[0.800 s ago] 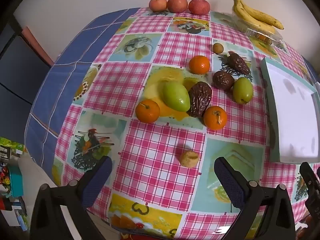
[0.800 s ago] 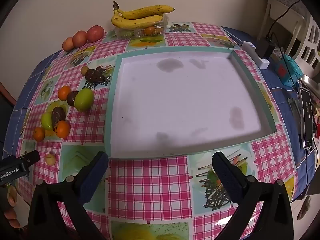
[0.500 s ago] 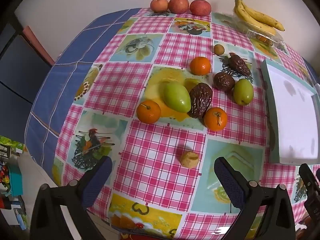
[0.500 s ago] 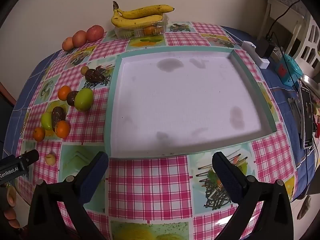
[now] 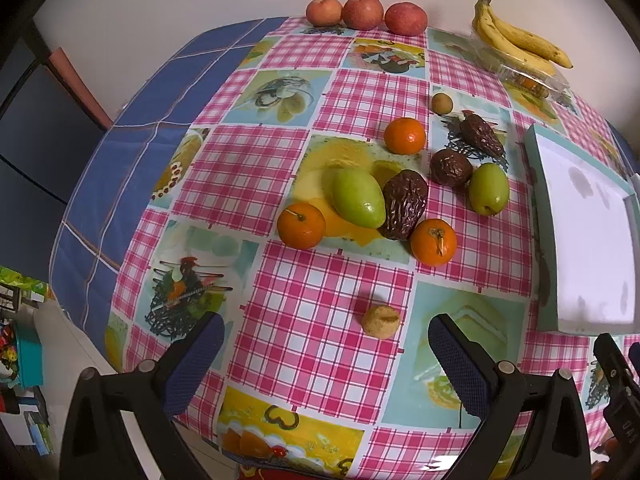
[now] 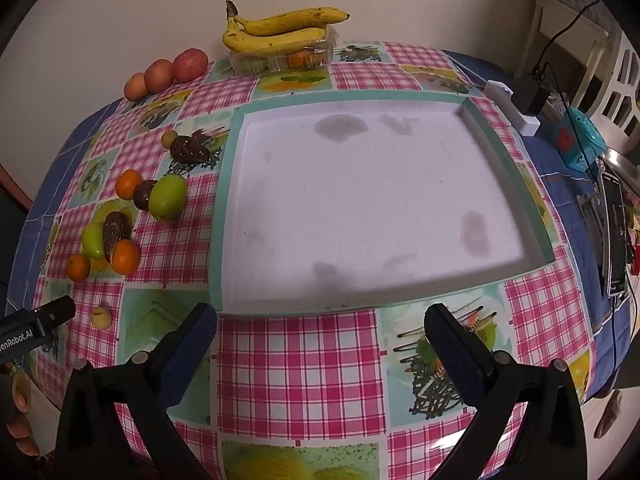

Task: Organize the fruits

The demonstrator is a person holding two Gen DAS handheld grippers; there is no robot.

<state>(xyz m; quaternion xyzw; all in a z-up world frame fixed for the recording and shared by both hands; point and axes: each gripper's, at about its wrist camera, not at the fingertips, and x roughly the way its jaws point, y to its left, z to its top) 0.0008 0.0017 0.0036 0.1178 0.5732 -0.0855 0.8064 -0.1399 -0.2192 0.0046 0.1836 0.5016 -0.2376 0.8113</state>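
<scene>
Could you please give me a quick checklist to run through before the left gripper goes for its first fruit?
1. Left gripper open and holding nothing: ok.
2. Right gripper open and holding nothing: ok.
3. Small tan fruit nearest the left gripper, lying apart from other fruit: ok.
4. Tray holds no fruit yet, only stains: ok.
5. Large date touching the green fruit, awkward to grip separately: not ok.
</scene>
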